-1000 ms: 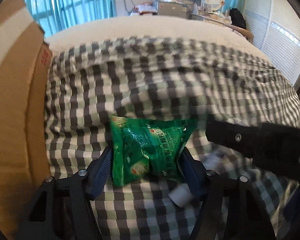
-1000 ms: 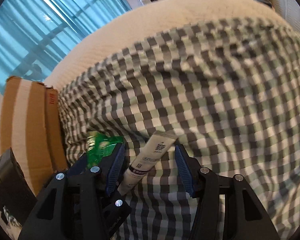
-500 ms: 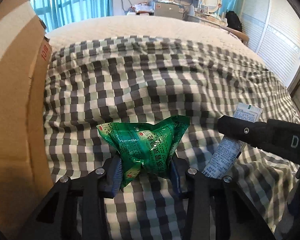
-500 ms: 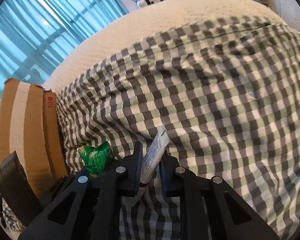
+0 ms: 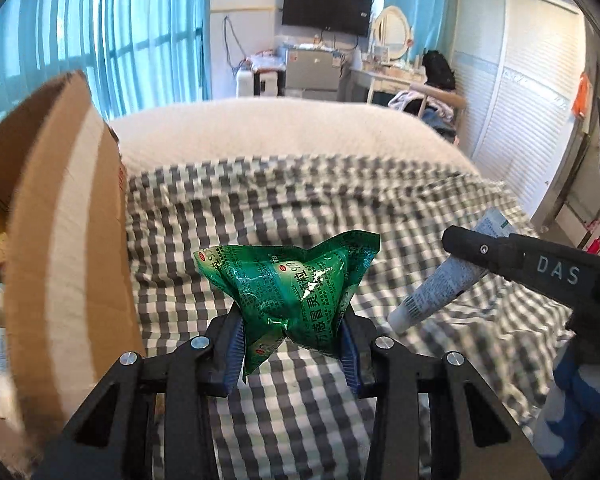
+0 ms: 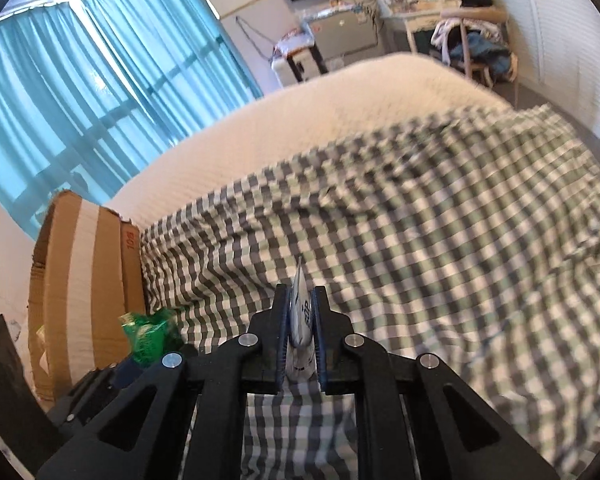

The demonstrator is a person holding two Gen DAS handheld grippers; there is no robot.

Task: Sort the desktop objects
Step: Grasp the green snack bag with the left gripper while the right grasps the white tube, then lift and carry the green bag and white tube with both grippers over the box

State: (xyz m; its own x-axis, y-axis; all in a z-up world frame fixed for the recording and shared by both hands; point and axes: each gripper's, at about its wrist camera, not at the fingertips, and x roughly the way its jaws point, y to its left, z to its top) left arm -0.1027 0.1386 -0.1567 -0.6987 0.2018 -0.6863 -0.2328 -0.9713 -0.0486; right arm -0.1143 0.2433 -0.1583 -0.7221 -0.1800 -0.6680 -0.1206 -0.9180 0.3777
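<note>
Both loads are now up off the checked bedspread (image 5: pixel 292 200) — left hand-held gripper (image 5: pixel 292 340) clamps the crinkly green foil sachet (image 5: pixel 292 280), right hand-held gripper (image 6: pixel 300 332) pinches the white plastic tube (image 6: pixel 300 312); the brown cardboard box (image 5: pixel 60 240) left of them likely comes next.

My right gripper (image 6: pixel 300 322) has its fingers (image 6: pixel 281 328) pressed together on a white tube (image 6: pixel 300 320), which stands edge-on between them with its flat crimped end poking out past the tips. Beyond the fingers I see a checked blanket (image 6: pixel 420 248) spread over a cream bed (image 6: pixel 300 120). To the left of the fingers, my left gripper (image 6: pixel 136 364) carries a crumpled green packet (image 6: pixel 150 332), just in front of a cardboard box (image 6: pixel 84 280) that stands against the blanket's edge. Blue curtains (image 6: pixel 100 80) hang far off to the left.
</note>
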